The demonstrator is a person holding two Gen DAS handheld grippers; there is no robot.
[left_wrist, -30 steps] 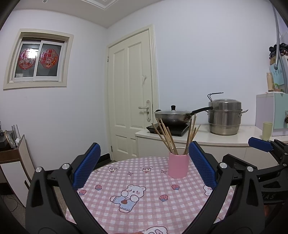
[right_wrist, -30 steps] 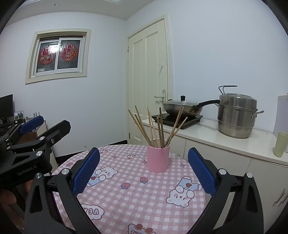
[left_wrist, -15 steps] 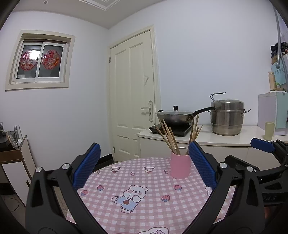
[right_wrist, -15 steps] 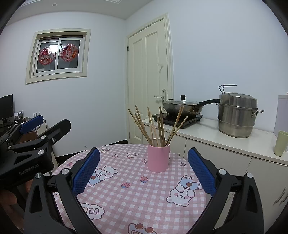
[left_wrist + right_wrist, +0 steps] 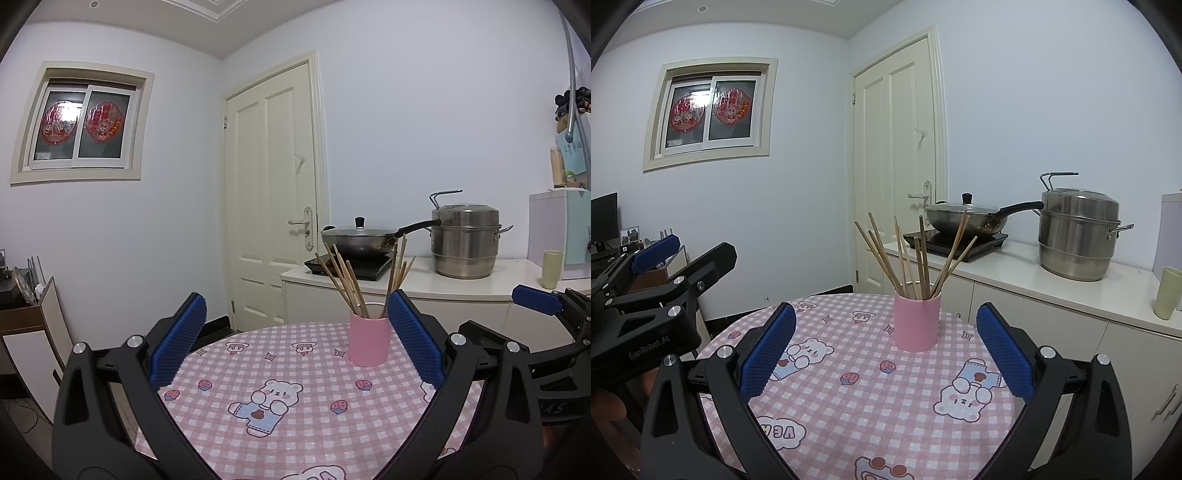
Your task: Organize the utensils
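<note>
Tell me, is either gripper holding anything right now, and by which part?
Nothing is held. The left gripper and right gripper are both open and empty.

Round table (image 5: 849,424) under a pink checked bear-print cloth, cream door (image 5: 275,206) stood shut behind it, lidded wok (image 5: 964,218) sat on a black induction hob (image 5: 960,242), steel steamer pot (image 5: 1076,236) beside it on the white counter (image 5: 1015,275), pale green cup (image 5: 1167,293) farther along, window (image 5: 83,123) bore red paper cutouts.

The right claw (image 5: 886,347) is wide open above the tabletop (image 5: 857,406), with nothing between its blue pads (image 5: 768,350). Just ahead of it stands a pink cup (image 5: 917,320) full of wooden chopsticks (image 5: 916,254). The left claw (image 5: 655,251) is off to its left side.
</note>
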